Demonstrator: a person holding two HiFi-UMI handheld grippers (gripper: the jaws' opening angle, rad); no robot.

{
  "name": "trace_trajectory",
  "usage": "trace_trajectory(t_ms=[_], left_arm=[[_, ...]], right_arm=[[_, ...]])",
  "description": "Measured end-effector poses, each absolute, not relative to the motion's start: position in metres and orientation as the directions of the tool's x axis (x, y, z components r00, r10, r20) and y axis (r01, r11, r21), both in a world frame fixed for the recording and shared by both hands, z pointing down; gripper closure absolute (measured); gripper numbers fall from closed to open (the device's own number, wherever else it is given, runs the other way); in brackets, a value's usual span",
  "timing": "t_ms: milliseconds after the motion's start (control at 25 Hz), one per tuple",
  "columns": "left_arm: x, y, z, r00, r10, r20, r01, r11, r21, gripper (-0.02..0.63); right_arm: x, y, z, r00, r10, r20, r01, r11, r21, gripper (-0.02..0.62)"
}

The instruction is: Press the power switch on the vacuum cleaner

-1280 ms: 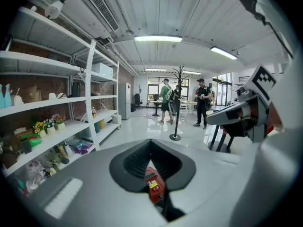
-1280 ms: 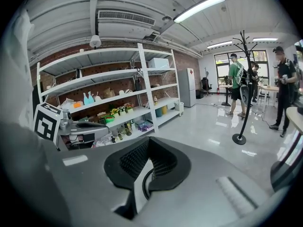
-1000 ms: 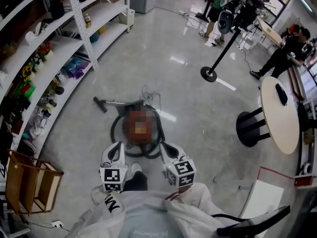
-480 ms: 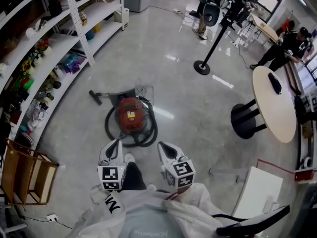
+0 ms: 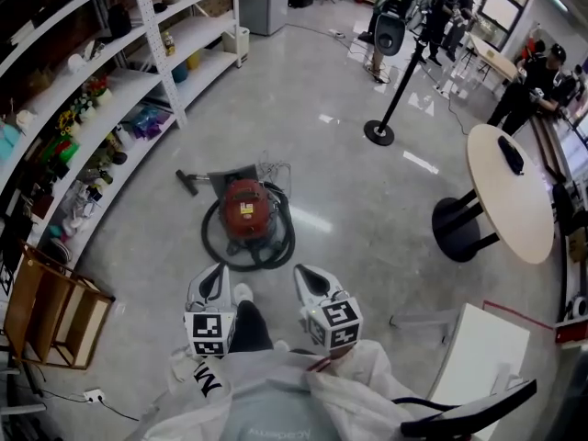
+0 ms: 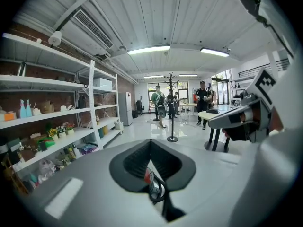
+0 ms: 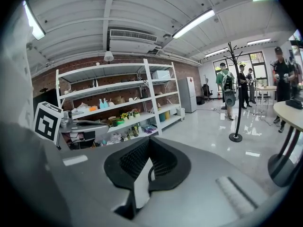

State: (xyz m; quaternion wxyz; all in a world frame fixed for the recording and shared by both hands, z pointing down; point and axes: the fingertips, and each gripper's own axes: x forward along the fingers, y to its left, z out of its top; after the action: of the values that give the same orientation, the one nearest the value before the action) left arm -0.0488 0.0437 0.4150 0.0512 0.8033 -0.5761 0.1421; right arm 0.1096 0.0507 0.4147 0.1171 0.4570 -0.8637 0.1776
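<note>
A red canister vacuum cleaner [image 5: 246, 211], ringed by its black hose [image 5: 277, 244], is seen on the floor beside white shelving [image 5: 138, 81]. The left gripper [image 5: 219, 274] and right gripper [image 5: 305, 274] are seen near it, jaws together on nothing.

Open lab-style studio, white shelves [image 5: 110, 90] of props against a brick wall [image 7: 94, 63], polished concrete floor [image 5: 349, 182], ceiling strip lights [image 7: 194, 23] — tall equipment stand [image 5: 390, 99], round table [image 5: 510, 200], people [image 5: 533, 95] beyond

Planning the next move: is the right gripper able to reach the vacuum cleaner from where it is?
Probably not yet. The vacuum cleaner sits on the floor ahead, well apart from the right gripper. Only bare floor lies between them, so nothing seems to block an approach.
</note>
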Motion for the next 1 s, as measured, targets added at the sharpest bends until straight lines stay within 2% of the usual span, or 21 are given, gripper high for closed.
trace_trajectory(t_ms=[520, 1000], left_arm=[[-0.031, 0.08, 0.395, 0.301, -0.905, 0.299, -0.93, -0.348, -0.116, 0.606], [-0.054, 0.101, 0.411, 0.301, -0.886, 0.353, -0.93, -0.355, -0.098, 0.606]], right_arm=[[0.119, 0.083, 0.405, -0.569, -0.751, 0.336, -0.823, 0.512, -0.248, 0.595], [0.092, 0.097, 0.412, -0.568, -0.736, 0.369, -0.823, 0.51, -0.249, 0.595]])
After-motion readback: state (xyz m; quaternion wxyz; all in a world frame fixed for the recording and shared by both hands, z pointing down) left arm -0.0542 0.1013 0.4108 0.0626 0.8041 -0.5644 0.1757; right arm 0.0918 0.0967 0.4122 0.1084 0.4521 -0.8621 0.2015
